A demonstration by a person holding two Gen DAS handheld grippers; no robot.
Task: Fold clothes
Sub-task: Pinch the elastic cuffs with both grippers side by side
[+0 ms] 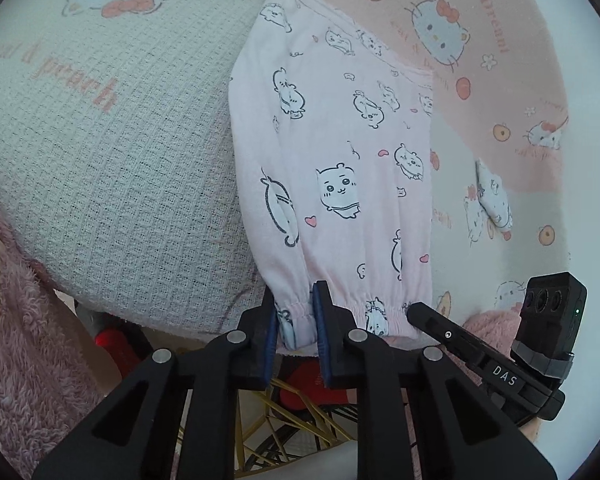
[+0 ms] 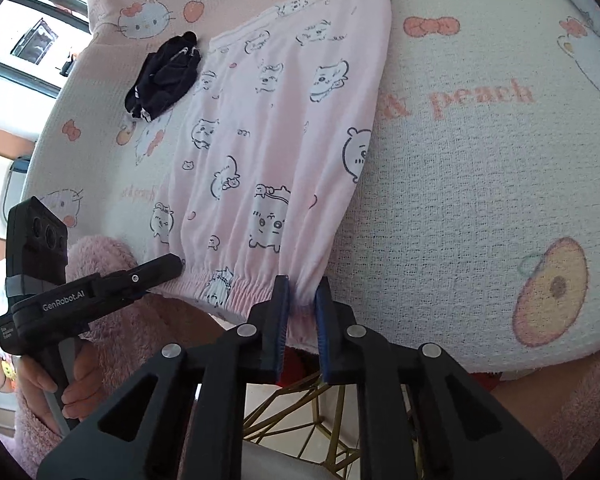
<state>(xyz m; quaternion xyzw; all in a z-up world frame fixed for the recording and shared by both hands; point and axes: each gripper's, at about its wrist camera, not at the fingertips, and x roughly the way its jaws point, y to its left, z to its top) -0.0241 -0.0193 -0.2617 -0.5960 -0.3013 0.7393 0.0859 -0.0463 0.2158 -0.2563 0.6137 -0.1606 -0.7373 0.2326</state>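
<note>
A pale pink garment (image 1: 332, 152) printed with cartoon animals lies flat and lengthwise on a cream and pink cat-print blanket (image 1: 112, 168). Its gathered elastic band (image 1: 380, 312) is at the near edge. My left gripper (image 1: 296, 316) is shut on the left end of this band, with cloth bunched between the blue pads (image 1: 323, 320). In the right wrist view the same garment (image 2: 272, 128) stretches away from me. My right gripper (image 2: 302, 300) is shut on the band's right end. Each gripper shows in the other's view: the right gripper (image 1: 416, 309) and the left gripper (image 2: 176, 263).
A crumpled black cloth (image 2: 164, 76) lies on the blanket beside the garment's far left part. A small white printed piece (image 1: 494, 196) lies to the right. Fluffy pink fabric (image 1: 24, 344) fills the near edges. A hand (image 2: 44, 384) holds the left gripper's handle. A gold wire frame (image 2: 300, 408) is below.
</note>
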